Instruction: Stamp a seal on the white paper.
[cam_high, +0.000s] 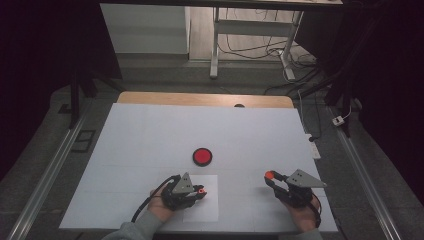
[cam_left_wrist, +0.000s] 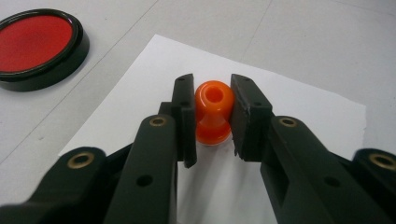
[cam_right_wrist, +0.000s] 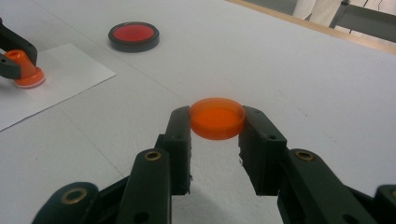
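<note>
my left tongs (cam_left_wrist: 212, 114) clamp the orange stamp (cam_left_wrist: 213, 113) upright on the paper sheet (cam_left_wrist: 299, 112); right tongs (cam_right_wrist: 217, 122) hold its orange cap (cam_right_wrist: 217, 117) (lifted). next: inking on the red ink pad (cam_left_wrist: 35, 43), probably.

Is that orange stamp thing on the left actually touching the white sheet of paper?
Touching: in the right gripper view the orange stamp stands base-down on the white paper.

red dish (cam_left_wrist: 35, 46) – cut off by the left gripper view's edge.
</note>
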